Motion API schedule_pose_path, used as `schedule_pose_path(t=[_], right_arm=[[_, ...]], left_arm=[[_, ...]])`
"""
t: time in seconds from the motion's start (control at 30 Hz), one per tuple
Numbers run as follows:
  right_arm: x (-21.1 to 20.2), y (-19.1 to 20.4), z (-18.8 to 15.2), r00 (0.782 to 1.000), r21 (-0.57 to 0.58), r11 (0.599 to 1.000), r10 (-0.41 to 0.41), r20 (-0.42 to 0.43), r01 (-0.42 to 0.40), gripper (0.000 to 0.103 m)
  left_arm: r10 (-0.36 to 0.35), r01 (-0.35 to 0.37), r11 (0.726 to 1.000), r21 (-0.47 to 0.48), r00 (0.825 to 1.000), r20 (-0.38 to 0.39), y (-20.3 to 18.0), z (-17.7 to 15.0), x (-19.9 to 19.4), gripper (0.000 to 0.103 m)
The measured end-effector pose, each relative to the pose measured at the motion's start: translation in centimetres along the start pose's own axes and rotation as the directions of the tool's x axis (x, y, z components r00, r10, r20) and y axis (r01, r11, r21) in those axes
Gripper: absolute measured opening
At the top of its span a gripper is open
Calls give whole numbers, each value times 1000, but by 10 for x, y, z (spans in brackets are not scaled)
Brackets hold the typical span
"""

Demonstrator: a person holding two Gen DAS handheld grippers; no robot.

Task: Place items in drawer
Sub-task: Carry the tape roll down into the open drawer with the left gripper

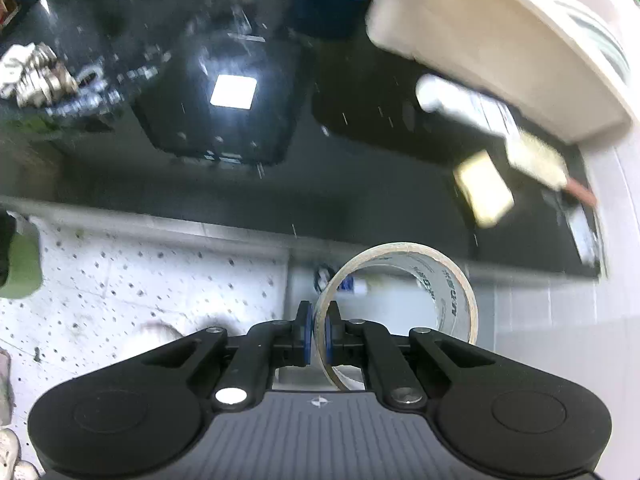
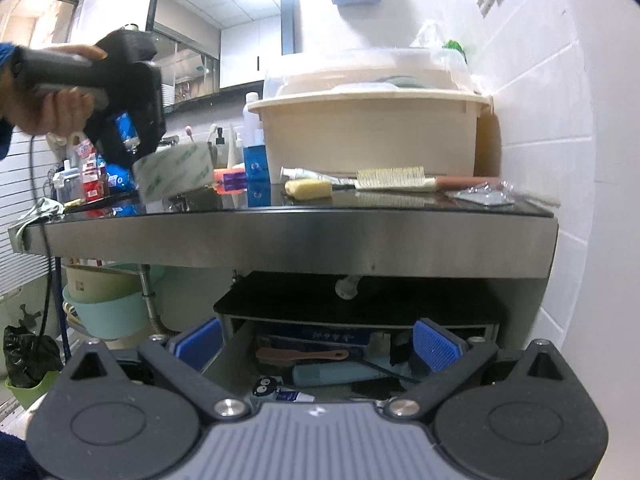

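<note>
My left gripper (image 1: 319, 334) is shut on a roll of clear tape (image 1: 404, 280), pinching its wall, and holds it above the front edge of the black glass countertop (image 1: 240, 152). The right wrist view shows that gripper (image 2: 132, 136) with the tape roll (image 2: 174, 174) over the counter's left part. My right gripper (image 2: 316, 344) is open and empty, low in front of the open drawer (image 2: 352, 360) under the counter. The drawer holds a brown brush, a blue tube and a box. On the counter lie a yellow sponge (image 2: 308, 189), a brush (image 2: 394, 179) and a tube (image 2: 304, 174).
A large beige tub with a clear lid (image 2: 372, 132) stands at the counter's back right against the tiled wall (image 2: 560, 120). Bottles and packets (image 2: 92, 176) crowd the back left. Basins (image 2: 108, 300) and a pipe sit under the counter at left.
</note>
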State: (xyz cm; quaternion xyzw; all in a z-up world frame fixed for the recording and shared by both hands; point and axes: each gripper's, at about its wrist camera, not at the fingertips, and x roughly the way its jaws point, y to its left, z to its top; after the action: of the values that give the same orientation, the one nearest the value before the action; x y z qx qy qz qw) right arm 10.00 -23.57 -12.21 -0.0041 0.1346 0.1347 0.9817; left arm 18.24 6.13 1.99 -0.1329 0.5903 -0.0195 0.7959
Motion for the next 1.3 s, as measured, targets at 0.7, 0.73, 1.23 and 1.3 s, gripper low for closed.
schedule_pose_path(t=[0.7,0.73,1.23,1.3], right_arm=[[-4,0,-5,999,34,999,41,-2,-41,103],[-3,0,-5,999,34,998,43,-5,-43,103],[6,0,-21,997,49,997,58,-54,-56,103],[7,0,-23,996,52,997,63,-60,-60,103]], left_arm=[[-107,113,976,-186,993,43,16,-94,118,6],[-104,112,973,-201,993,46,16,-94,124,6],[-1,15,977,-211,998,68,4,-87,196,6],[24,-12,982,-187,998,59,2,-86,206,6]])
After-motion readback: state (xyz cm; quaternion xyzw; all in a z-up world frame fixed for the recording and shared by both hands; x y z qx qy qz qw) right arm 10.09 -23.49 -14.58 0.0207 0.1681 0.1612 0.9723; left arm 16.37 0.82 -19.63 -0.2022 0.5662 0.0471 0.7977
